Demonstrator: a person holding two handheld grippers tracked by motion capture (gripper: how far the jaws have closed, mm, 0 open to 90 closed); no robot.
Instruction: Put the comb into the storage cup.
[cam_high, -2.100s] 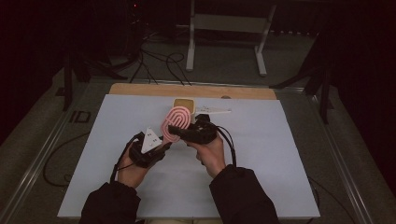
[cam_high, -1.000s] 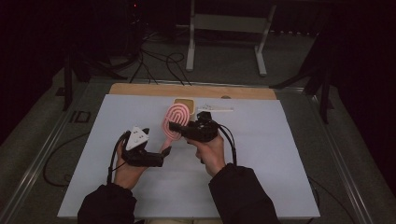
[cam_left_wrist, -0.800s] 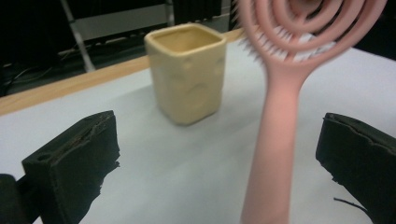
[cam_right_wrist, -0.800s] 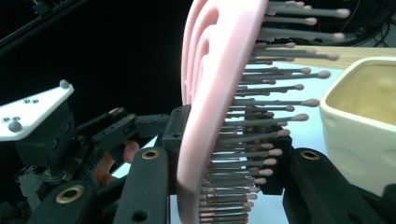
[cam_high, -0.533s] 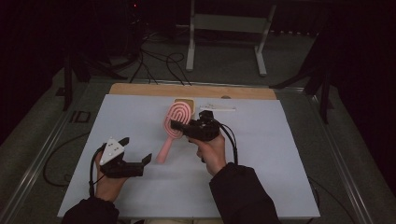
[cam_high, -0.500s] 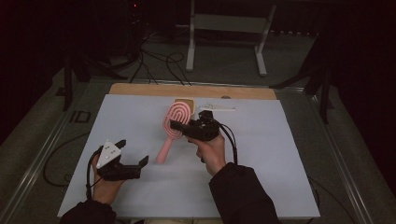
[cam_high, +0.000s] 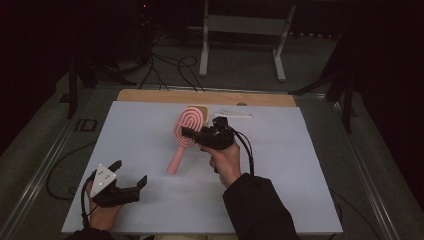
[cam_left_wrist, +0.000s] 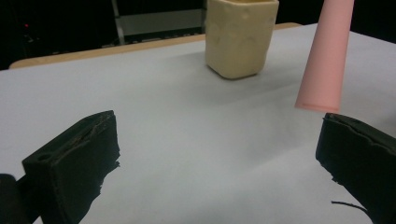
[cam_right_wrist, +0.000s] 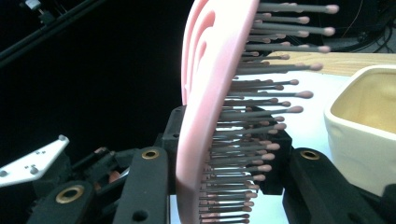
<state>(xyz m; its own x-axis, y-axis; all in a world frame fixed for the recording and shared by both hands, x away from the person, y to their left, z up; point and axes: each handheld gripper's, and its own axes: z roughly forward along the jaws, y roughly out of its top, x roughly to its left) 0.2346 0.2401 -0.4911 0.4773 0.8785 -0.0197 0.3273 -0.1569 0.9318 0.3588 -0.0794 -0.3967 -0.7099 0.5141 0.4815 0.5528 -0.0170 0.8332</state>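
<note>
Pink hairbrush (cam_high: 186, 131) in right gripper (cam_high: 189, 134), left gripper (cam_high: 131, 176) w/ nothing

No readable text, label, brand, number or sign appears on anything here.

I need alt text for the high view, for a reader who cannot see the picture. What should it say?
The right gripper, jaws shut on a pink hairbrush, holds it over a white table, handle slanting down toward the person. A cream cup stands just behind the brush. The left gripper is open and empty near the table's front left corner.
</note>
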